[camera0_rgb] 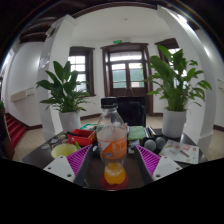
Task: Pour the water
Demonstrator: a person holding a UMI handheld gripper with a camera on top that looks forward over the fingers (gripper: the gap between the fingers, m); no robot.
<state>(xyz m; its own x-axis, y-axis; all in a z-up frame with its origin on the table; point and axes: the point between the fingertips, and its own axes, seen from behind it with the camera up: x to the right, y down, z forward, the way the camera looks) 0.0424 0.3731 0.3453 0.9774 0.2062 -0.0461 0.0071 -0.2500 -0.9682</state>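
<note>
A clear plastic bottle (112,128) with a dark cap and an orange label stands upright on the dark table (100,178). It sits between the tips of my gripper (114,151), with a small gap to the magenta pads (80,160) on either side. The gripper is open. Just in front of the bottle's base, between the fingers, is a small orange-yellow cup-like thing (115,174) on a red disc. I cannot tell whether it holds liquid.
A yellow bowl (64,150) lies left of the fingers, red items (85,131) behind it. Grey round objects (152,145) and a printed sheet (181,153) lie to the right. Two potted plants (64,92) (178,78) flank a wooden door (128,70).
</note>
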